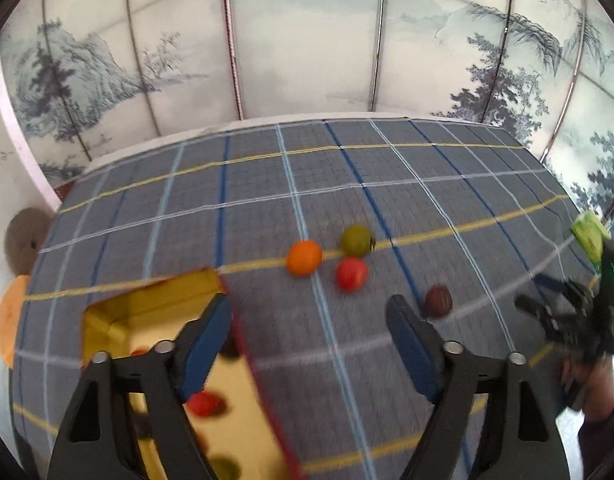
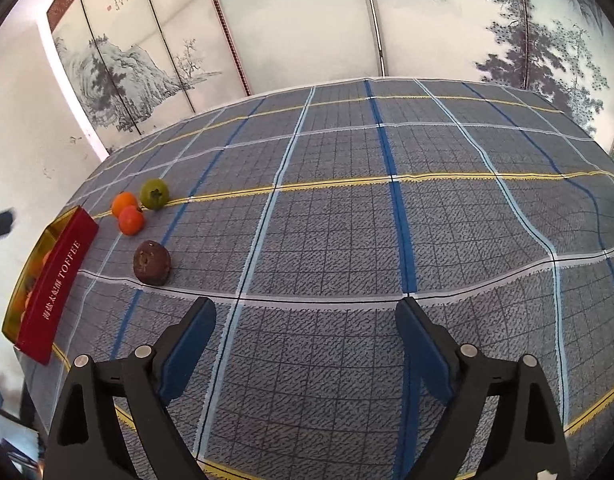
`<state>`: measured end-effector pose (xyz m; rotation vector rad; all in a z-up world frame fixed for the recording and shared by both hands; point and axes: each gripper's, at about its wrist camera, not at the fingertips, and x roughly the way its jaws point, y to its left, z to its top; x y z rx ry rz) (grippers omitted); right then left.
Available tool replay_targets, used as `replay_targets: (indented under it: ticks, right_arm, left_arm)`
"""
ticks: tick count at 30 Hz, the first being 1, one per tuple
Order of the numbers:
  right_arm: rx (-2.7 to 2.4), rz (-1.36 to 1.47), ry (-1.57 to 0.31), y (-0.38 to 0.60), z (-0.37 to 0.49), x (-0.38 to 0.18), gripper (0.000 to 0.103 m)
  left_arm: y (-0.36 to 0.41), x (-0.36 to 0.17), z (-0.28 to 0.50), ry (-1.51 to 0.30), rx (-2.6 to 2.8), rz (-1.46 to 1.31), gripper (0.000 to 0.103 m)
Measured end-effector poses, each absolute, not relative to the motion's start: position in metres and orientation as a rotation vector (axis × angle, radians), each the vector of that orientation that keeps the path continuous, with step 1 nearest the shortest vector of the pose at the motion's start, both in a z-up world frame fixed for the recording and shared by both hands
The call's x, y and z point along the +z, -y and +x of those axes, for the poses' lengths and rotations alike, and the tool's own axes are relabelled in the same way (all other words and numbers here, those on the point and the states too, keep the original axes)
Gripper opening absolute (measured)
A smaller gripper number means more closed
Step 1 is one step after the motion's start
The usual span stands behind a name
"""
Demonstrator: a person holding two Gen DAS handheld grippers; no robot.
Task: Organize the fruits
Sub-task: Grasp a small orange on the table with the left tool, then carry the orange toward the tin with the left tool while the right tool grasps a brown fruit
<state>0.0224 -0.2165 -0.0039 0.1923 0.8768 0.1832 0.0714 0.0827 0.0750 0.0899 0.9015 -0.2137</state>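
Left gripper (image 1: 309, 314) hovering over box (image 1: 159, 304), fingers spread, empty. Right gripper (image 2: 305, 320) likewise. Brown fruit (image 2: 152, 262) sitting on worktop (image 2: 347, 220) nearest box; approaching squarely, closing gently seems best.

Home: painted folding screen (image 2: 155, 60), tablecloth (image 2: 347, 220)

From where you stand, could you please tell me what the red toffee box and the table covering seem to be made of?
The toffee box: probably printed cardboard or tin, since it has a smooth red outside with white lettering and a shiny gold lining; I cannot tell which. The table covering: woven fabric, matte, with a visible thread texture and plaid stripes.
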Motion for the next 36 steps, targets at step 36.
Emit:
replay_targets:
  ticks: [36]
  right_arm:
    - [0.357, 0.182, -0.834, 0.197, 0.017, 0.004, 0.091]
  left_arm:
    - [-0.081, 0.064, 0.062, -1.01, -0.231, -0.175, 0.034]
